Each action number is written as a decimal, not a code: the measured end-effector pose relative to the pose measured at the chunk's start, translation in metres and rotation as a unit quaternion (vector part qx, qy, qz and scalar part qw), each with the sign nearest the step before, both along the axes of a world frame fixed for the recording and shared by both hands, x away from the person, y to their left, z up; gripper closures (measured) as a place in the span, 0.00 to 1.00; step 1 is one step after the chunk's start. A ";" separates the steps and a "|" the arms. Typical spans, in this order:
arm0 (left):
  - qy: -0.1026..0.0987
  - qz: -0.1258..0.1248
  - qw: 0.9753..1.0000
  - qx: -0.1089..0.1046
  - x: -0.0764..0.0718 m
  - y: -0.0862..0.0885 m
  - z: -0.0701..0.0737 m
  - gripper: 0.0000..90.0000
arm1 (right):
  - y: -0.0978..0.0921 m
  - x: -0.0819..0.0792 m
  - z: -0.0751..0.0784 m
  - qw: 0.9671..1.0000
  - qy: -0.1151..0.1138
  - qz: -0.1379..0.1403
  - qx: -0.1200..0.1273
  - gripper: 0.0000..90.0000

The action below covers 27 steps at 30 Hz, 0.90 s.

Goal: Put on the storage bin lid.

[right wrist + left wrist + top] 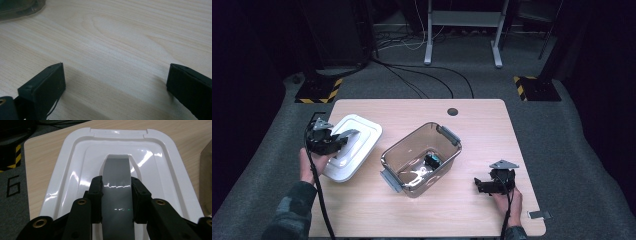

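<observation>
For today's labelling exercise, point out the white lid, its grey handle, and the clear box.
white lid [362,131], high view, on its bare far corner.
grey handle [117,185], left gripper view, on the strip between the jaws.
clear box [439,154], high view, on its right wall.

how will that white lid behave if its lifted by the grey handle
The white lid looks like thin moulded plastic, so probably stiff and light. Its glossy surface suggests it is slippery, but the left gripper has its jaws on the grey handle. Held at the middle, it should hang roughly level.
</observation>
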State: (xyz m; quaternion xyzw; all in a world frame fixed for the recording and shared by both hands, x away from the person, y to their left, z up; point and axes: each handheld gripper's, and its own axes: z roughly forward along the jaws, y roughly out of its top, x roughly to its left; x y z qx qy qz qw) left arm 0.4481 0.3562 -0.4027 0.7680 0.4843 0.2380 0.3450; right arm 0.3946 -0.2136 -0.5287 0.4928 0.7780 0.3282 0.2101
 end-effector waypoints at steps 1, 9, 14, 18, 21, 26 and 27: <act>0.001 -0.004 1.000 0.002 0.000 -0.001 0.002 0.74 | 0.000 0.000 0.000 1.000 0.000 0.000 0.000 0.02; -0.007 -0.017 1.000 0.010 0.003 -0.007 0.018 0.74 | 0.000 0.000 0.000 1.000 0.000 0.000 0.000 0.02; -0.009 -0.022 1.000 0.008 0.004 -0.012 0.029 0.74 | 0.000 0.000 0.000 1.000 0.000 0.001 0.000 0.02; -0.014 -0.029 0.999 0.009 0.005 -0.016 0.038 0.74 | 0.000 0.000 0.000 1.000 0.000 0.000 0.000 0.02; -0.017 -0.032 0.999 0.008 0.005 -0.019 0.044 0.74 | 0.000 0.000 0.000 1.000 0.000 0.000 0.000 0.02; -0.021 -0.043 0.999 0.006 0.004 -0.026 0.055 0.74 | 0.000 0.000 0.000 1.000 0.000 0.000 -0.001 0.02; -0.023 -0.045 0.999 0.007 0.004 -0.027 0.057 0.74 | 0.000 0.000 0.000 1.000 0.000 0.000 -0.001 0.02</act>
